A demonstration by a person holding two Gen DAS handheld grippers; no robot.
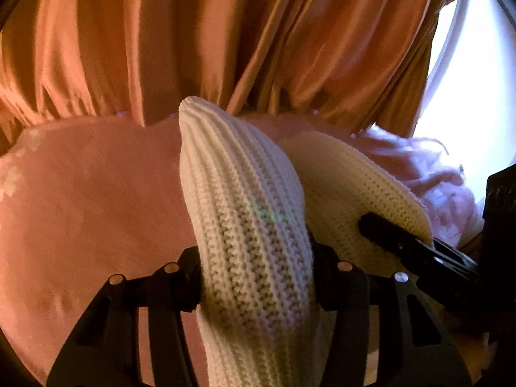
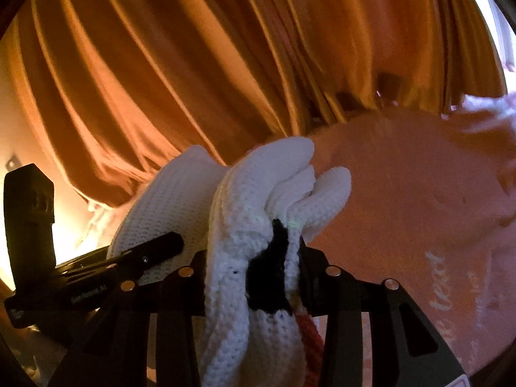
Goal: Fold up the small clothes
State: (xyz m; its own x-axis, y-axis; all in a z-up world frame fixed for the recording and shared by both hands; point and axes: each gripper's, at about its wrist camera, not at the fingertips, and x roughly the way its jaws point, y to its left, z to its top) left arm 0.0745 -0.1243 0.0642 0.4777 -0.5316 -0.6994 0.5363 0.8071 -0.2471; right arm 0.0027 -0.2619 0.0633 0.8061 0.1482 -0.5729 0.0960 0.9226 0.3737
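A white ribbed knit garment [image 1: 245, 200] is held up between both grippers above a pink bed cover [image 1: 96, 200]. My left gripper [image 1: 256, 277] is shut on a thick fold of the knit, which stands up and hides the fingertips. My right gripper [image 2: 253, 277] is shut on a bunched end of the same white knit garment [image 2: 271, 187], which shows a black patch [image 2: 271, 277] and a bit of red. The right gripper's finger also shows in the left wrist view [image 1: 403, 242], pressed on the knit. The left gripper's finger shows in the right wrist view [image 2: 145, 254].
Orange pleated curtains [image 1: 193, 38] hang close behind the bed. A bright window [image 1: 467, 80] is at the right. The pink cover [image 2: 419, 200] carries white lettering at the right in the right wrist view. A rumpled pink blanket [image 1: 435, 174] lies beyond the knit.
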